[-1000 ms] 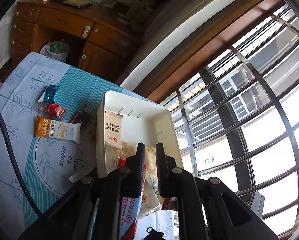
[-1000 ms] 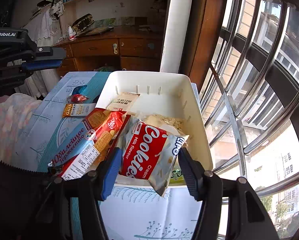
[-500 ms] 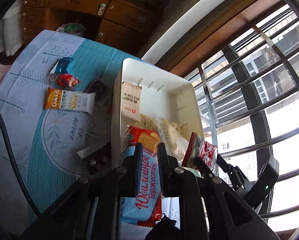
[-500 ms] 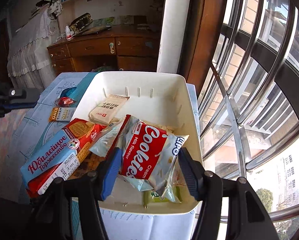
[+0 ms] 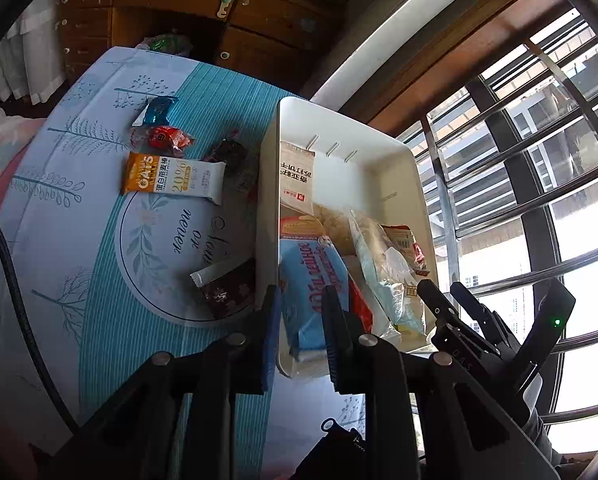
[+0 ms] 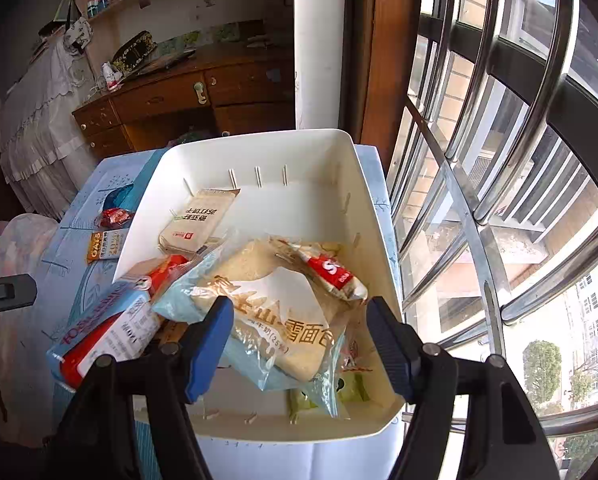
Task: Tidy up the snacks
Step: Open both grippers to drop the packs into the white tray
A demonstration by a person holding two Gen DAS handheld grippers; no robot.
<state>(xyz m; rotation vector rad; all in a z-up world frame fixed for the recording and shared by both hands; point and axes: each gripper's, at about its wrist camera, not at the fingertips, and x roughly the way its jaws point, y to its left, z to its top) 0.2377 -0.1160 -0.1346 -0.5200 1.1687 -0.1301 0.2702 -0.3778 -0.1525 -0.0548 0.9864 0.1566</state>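
Observation:
A white bin [image 6: 331, 152] sits on the tablecloth by the window and holds several snack packs. My left gripper [image 5: 299, 320] is open, its fingers apart on either side of a blue and red biscuit box [image 5: 311, 276] that lies over the bin's near left rim; the box also shows in the right wrist view [image 6: 107, 328]. My right gripper [image 6: 299, 336] is open and empty above a clear bread bag [image 6: 283, 320]. A red and white Cookies pack [image 6: 331, 276] lies on the bread bag. A beige cracker pack [image 6: 199, 220] lies further back in the bin.
On the tablecloth [image 5: 99, 240] left of the bin [image 5: 399, 160] lie an OATS bar [image 5: 175, 178], a red candy [image 5: 163, 138], a blue wrapper [image 5: 157, 110] and two dark packs [image 5: 227, 290]. A wooden dresser [image 6: 187, 96] stands behind. Window bars [image 6: 499, 160] run along the right.
My left gripper has opened and the biscuit box now rests on the bin's rim. My right gripper has let go of the Cookies pack, which now lies on the bread bag.

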